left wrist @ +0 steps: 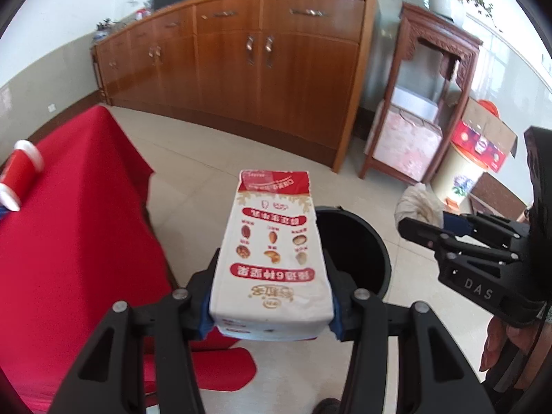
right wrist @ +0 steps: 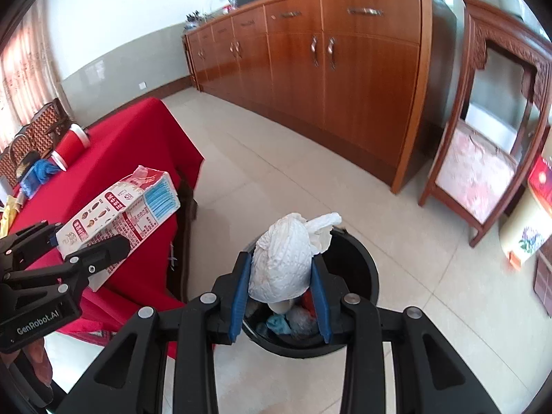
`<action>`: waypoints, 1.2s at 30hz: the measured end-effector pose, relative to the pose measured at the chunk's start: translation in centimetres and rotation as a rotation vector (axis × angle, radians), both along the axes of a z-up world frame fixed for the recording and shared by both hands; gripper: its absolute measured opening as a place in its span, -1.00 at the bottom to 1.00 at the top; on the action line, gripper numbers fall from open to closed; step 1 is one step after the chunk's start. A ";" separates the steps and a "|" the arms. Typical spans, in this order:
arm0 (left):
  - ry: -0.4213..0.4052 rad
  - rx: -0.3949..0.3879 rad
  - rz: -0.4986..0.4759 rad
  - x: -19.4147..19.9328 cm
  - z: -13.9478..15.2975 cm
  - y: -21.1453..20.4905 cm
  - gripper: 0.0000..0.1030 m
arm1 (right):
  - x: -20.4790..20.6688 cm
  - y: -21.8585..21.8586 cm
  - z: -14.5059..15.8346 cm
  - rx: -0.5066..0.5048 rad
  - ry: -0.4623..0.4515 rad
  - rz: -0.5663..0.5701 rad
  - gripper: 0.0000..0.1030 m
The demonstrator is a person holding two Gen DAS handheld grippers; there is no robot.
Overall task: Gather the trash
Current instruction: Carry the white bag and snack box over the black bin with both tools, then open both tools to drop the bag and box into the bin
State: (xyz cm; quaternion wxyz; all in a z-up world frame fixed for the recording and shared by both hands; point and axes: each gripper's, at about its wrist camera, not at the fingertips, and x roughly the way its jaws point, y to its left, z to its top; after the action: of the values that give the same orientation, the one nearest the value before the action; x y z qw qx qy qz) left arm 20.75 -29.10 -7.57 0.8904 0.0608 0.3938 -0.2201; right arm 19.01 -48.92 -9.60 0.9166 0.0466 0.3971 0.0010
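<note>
Where red tablecloth (right wrist: 138, 138) ends | tiled floor (right wrist: 276, 172) | wooden sideboard (right wrist: 345, 69) behind

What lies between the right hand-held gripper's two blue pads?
A crumpled white tissue wad, clamped between the right hand-held gripper pads above the black trash bin; the right wrist view shows it.

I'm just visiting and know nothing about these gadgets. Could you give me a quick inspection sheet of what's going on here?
Surface: table under a red cloth; pale tiled floor.
Job's things: milk carton; crumpled white bag; black bin on the floor, already holding scraps.
Clutter: red cup lying on the cloth, blue item beside it.
Grippers: left gripper clamps the carton; right gripper clamps the bag above the bin.
Cables: nothing seen.
Surroundings: wooden sideboard, carved stand, cardboard box.
</note>
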 end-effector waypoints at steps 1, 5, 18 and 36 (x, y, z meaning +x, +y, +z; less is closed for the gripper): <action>0.013 0.001 -0.011 0.1 -0.5 -0.6 -0.01 | 0.2 -0.5 -0.6 -0.004 0.013 0.006 -0.30; 0.050 0.014 -0.047 0.6 -2.1 -2.5 -0.01 | 1.1 -1.5 -2.7 -0.037 0.053 0.040 -0.30; 0.247 0.035 -0.105 3.6 -8.5 -6.2 -0.01 | 4.5 -4.9 -10.5 -0.060 0.188 0.138 -0.30; 0.186 0.107 0.007 4.4 -8.6 -5.0 0.99 | 5.6 -6.3 -15.3 -0.201 0.305 0.040 1.00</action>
State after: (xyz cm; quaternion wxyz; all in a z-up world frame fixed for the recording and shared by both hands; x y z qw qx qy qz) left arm 25.17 -34.12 -16.17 0.8462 0.0863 0.4863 -0.2002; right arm 24.61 -55.19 -24.89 0.8456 -0.0533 0.5305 -0.0277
